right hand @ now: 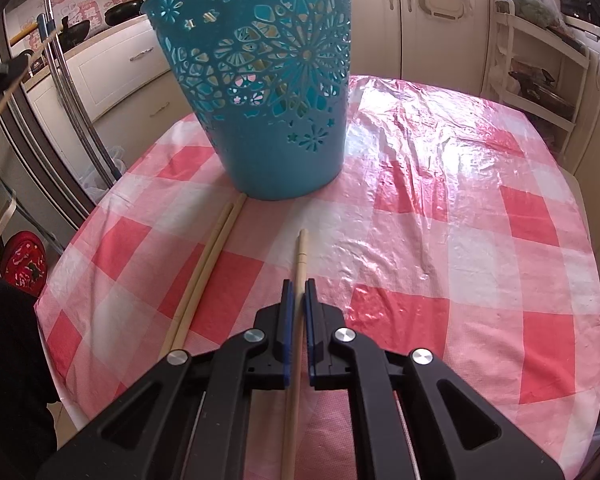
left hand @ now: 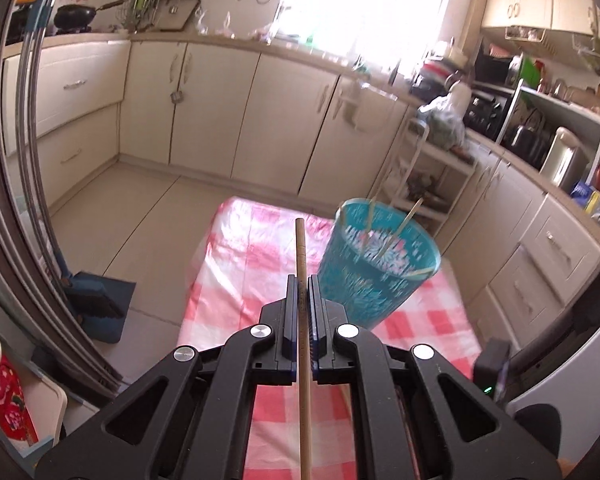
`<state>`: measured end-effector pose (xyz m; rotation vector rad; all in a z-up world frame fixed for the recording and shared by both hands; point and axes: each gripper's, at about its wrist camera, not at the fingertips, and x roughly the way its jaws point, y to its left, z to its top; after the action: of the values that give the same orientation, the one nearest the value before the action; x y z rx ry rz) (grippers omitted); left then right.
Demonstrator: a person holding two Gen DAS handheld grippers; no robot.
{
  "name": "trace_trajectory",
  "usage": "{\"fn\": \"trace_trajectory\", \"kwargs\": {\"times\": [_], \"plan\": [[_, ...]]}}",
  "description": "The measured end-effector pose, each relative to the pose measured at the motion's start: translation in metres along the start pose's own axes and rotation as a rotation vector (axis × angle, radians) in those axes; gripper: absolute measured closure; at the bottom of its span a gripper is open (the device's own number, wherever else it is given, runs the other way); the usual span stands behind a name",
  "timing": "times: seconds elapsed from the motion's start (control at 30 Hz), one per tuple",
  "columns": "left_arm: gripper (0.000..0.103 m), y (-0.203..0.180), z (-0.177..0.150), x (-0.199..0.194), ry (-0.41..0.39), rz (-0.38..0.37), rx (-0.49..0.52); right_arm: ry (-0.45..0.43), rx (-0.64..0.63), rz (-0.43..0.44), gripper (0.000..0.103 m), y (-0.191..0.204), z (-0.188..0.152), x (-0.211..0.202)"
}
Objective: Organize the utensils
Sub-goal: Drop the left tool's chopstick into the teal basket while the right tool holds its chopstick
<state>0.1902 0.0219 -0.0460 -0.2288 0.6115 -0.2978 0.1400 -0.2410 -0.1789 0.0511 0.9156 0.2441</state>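
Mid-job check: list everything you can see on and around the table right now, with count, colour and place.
Perforated plastic basket: one, teal, upright on the table's far side.
Wooden chopsticks in basket: at least two, pale, leaning inside.
Wooden chopsticks on cloth: two, pale, side by side near the basket's base.
Checked plastic tablecloth: one, red and white, covering the table.
Left gripper: black, shut on one raised chopstick.
Right gripper: black, shut on one chopstick.
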Motion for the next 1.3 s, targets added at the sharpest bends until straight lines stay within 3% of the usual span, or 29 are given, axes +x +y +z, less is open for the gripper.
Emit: {"fn": "trace_trajectory", "kwargs": {"times": [0.23,0.5,0.67,0.9,1.2,1.3], "plan": [[0.099,-0.030,0.047,-0.006,-0.096,-0.055,0.024,-0.001,0.009,0.004,0.097,0.000,0.000,0.000],[0.099,-0.084,0.100,0.057,-0.184,-0.066,0.067,-0.002,0.023,0.014,0.097,-0.003,0.002,0.000],[0.098,-0.096,0.114,0.098,-0.229,-0.057,0.047,-0.002,0.039,0.033,0.097,-0.006,0.002,0.000],[0.098,-0.091,0.099,0.138,-0.190,-0.013,0.047,0.000,0.057,0.055,0.097,-0.010,0.002,0.001],[0.098,-0.089,0.074,0.144,-0.100,0.027,0.116,0.002,0.064,0.063,0.097,-0.011,0.004,0.002],[0.089,-0.085,0.063,0.138,-0.051,0.047,0.145,0.004,0.059,0.059,0.097,-0.011,0.004,0.002]]}}
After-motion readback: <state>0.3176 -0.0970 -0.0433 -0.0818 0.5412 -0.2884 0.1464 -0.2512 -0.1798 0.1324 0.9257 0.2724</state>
